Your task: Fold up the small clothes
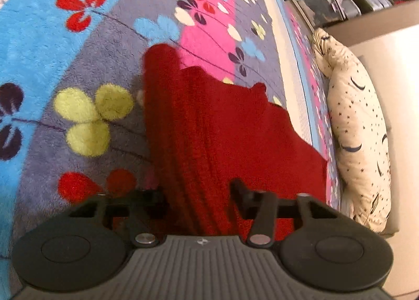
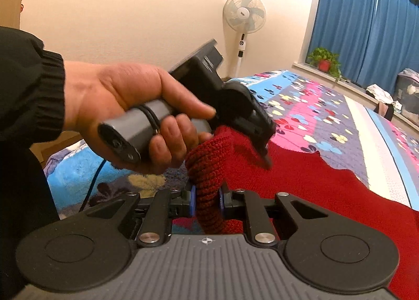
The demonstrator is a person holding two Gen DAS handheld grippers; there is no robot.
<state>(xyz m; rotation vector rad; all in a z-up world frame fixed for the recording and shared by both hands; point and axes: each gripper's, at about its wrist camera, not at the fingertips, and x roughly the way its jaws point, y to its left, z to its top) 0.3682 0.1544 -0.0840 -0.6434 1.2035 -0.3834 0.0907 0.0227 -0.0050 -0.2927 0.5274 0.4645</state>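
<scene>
A red knitted garment (image 1: 225, 127) lies spread on a bed covered by a fleece blanket (image 1: 42, 38) printed with flower shapes on bands of blue, grey and pink. In the left wrist view the garment runs from the near edge of the bed toward its middle, and its far edge is uneven, with one narrow part reaching further out than the rest.

The right claw (image 2: 207, 201) is closed tight on a bunched, rolled strip of the garment; the red knit stands up between its blue pads (image 2: 192, 201) and rises toward the other tool.

The left claw (image 1: 200, 196) stands partly open, with red cloth filling the gap between its fingers; the picture is blurred there, so I cannot tell whether the pads press on the cloth. In the right wrist view the left claw (image 2: 264, 150) points down onto the raised fold of the garment, gripped by the person's left hand (image 2: 131, 111) in a dark sleeve (image 2: 28, 85).

A cream pillow (image 1: 356, 127) with dark stars lies along the far side of the bed against the wall. Beyond the bed stand a pedestal fan (image 2: 244, 15), blue curtains (image 2: 366, 27) and a potted plant (image 2: 324, 60) on the sill.
</scene>
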